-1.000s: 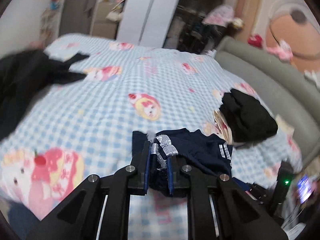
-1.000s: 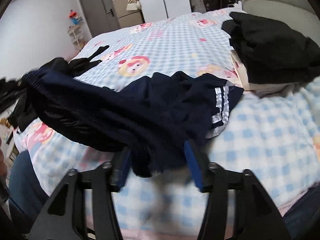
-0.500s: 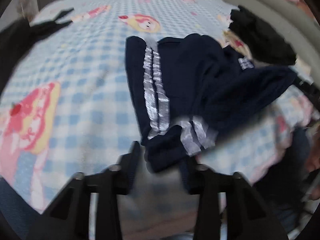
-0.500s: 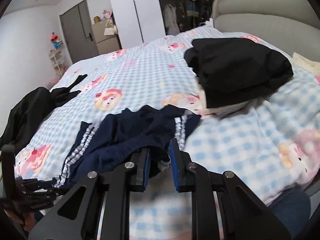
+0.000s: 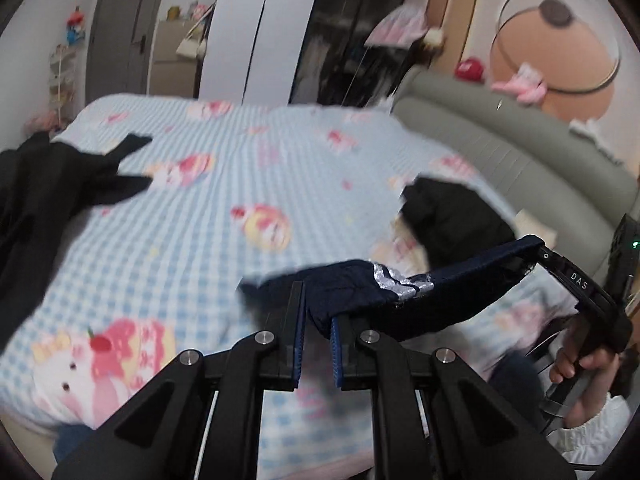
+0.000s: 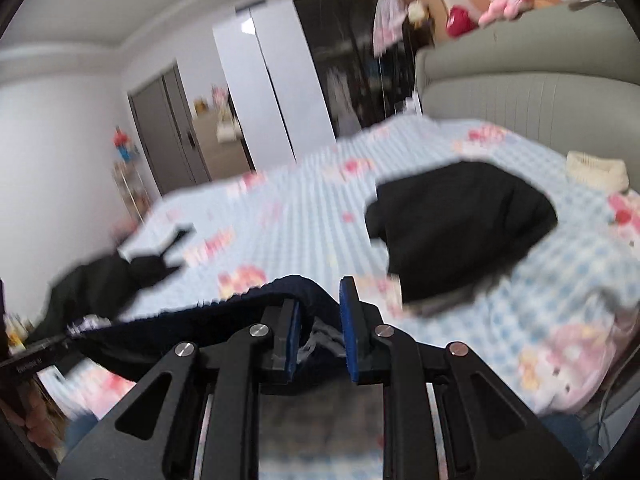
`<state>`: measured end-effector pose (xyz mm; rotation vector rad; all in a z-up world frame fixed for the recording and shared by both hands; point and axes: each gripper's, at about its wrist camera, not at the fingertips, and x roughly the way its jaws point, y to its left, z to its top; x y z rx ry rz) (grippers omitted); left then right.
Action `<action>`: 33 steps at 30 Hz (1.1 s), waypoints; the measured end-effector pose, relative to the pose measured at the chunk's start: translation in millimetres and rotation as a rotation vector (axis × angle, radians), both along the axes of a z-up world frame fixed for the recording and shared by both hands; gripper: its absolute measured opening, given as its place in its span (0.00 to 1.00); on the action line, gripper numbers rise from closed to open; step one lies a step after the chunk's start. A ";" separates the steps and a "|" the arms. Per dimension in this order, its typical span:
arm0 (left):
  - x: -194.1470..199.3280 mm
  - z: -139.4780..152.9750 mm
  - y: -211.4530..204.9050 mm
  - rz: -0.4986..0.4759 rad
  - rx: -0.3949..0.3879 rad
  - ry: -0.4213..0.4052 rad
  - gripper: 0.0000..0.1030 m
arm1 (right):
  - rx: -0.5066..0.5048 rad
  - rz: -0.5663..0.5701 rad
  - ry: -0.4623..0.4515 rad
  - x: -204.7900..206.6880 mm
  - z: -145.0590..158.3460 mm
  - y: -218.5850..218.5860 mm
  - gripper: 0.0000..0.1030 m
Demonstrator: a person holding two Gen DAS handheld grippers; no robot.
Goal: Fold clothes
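Navy shorts with silver side stripes (image 5: 400,292) hang stretched in the air between my two grippers, above the near edge of the bed. My left gripper (image 5: 318,312) is shut on one end of the shorts. My right gripper (image 6: 320,312) is shut on the other end of the navy shorts (image 6: 224,316); it also shows at the right of the left wrist view (image 5: 532,258), held by a hand. The views are motion-blurred.
The bed (image 5: 224,184) has a blue checked cartoon sheet. A folded black garment on a stack (image 5: 452,216) lies at the right, also in the right wrist view (image 6: 460,220). Loose black clothes (image 5: 48,188) lie at the left. A grey padded headboard (image 5: 520,156) runs along the right.
The shorts lay bunched on the bed half a second ago; both grippers have closed on them and lifted them, pulling them taut between the two.
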<state>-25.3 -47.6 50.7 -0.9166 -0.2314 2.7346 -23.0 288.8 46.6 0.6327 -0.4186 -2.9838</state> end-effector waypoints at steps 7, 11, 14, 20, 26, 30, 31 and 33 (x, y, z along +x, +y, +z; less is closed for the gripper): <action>-46.5 -63.1 1.2 0.046 -0.118 -0.259 0.19 | 0.110 0.014 -0.149 -30.3 -41.3 -21.5 0.17; -55.0 -133.8 -1.1 0.067 -0.155 -0.502 0.45 | 0.131 0.017 -0.373 -42.9 -106.1 -21.5 0.18; -42.2 -144.3 5.1 0.022 -0.155 -0.509 0.45 | 0.121 0.021 -0.500 -42.5 -139.3 -13.3 0.24; -25.9 -127.2 6.8 -0.026 -0.078 -0.373 0.48 | 0.028 0.134 -0.555 -28.8 -163.6 -13.0 0.35; -22.8 -92.2 23.0 -0.115 0.077 -0.332 0.60 | 0.016 0.146 -0.482 -18.7 -147.8 -22.4 0.35; -32.6 -91.7 82.8 -0.251 -0.062 -0.277 0.58 | -0.022 0.109 -0.412 -13.5 -132.9 -10.0 0.35; -36.9 -95.9 97.1 -0.285 -0.080 -0.279 0.58 | -0.029 0.103 -0.404 -12.1 -130.2 -7.1 0.35; -43.7 -103.1 122.7 -0.341 -0.115 -0.285 0.58 | -0.043 0.086 -0.399 -11.6 -128.3 0.9 0.35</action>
